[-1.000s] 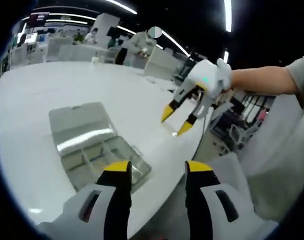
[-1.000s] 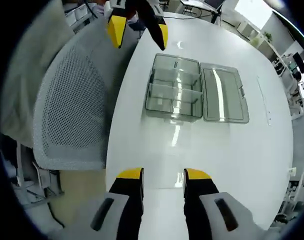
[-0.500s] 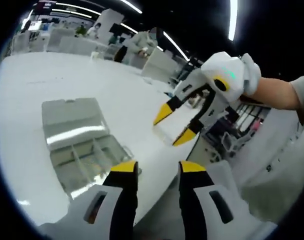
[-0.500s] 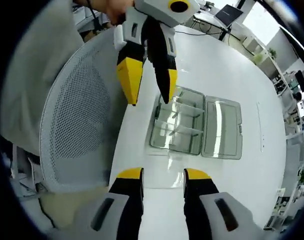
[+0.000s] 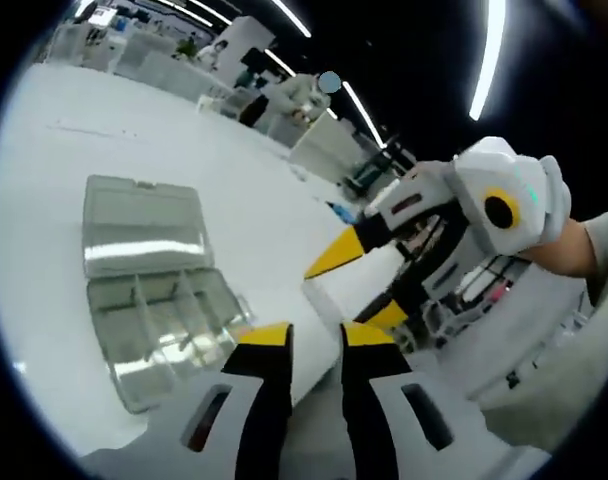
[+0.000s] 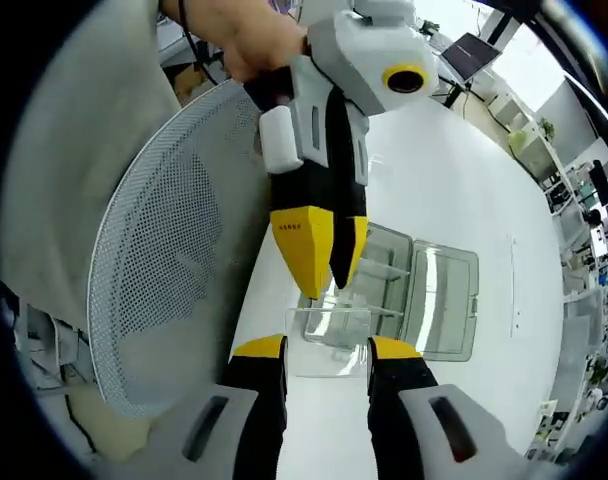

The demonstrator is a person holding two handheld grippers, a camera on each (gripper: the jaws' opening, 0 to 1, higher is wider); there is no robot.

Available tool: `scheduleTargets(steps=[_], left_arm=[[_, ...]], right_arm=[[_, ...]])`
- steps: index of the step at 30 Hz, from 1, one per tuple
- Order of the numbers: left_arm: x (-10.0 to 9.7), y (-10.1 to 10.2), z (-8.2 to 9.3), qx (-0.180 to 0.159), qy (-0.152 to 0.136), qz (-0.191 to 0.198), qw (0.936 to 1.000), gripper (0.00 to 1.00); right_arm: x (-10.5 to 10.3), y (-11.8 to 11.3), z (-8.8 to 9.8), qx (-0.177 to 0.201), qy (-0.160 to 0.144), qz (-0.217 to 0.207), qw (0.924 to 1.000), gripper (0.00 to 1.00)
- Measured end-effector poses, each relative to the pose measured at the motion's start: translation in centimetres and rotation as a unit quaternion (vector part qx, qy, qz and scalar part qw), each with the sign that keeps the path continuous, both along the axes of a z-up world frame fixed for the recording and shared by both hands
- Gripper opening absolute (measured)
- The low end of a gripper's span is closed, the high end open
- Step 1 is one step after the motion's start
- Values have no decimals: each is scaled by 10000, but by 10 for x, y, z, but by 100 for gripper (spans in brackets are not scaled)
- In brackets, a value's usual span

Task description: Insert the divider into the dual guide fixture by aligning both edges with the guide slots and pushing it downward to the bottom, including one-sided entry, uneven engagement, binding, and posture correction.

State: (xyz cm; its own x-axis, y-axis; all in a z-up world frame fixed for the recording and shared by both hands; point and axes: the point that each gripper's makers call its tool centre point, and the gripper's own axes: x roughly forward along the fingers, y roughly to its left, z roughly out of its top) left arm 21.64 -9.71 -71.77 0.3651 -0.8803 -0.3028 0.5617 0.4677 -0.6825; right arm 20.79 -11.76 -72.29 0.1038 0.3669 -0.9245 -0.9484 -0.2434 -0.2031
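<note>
A small clear divider (image 6: 329,338) sits crosswise between my right gripper's (image 6: 327,350) jaws, which are shut on its two side edges. My left gripper (image 6: 327,265) comes in from above, its yellow tips just over the divider's far edge. In the left gripper view my left gripper (image 5: 316,340) has its jaws narrowed but still apart. There the right gripper (image 5: 362,285) holds the faint clear divider (image 5: 329,295) just ahead of them. The clear compartment box (image 5: 164,325) lies on the white table (image 5: 44,180) with its lid (image 5: 144,225) folded open. The box (image 6: 389,262) lies beyond both grippers.
A grey mesh chair (image 6: 174,280) stands at the table's near edge, under the hands. The person's sleeve (image 5: 584,330) is at the right. The box lid (image 6: 446,300) lies flat beside the tray. Desks and seated people (image 5: 284,95) are far behind.
Both grippers have come together above the table edge. The left gripper's jaws have narrowed steadily. The right gripper still holds the divider.
</note>
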Motion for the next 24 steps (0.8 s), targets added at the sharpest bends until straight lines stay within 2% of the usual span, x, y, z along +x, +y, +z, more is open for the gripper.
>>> scheduleTargets(steps=[15, 24], left_arm=[[1, 9, -1, -442, 493, 354, 9972, 10], [0, 7, 3, -736, 769, 463, 9932, 3]], right_arm=[[-5, 18, 5, 132, -65, 53, 9999, 26], [-7, 22, 4, 146, -86, 107, 9998, 26]])
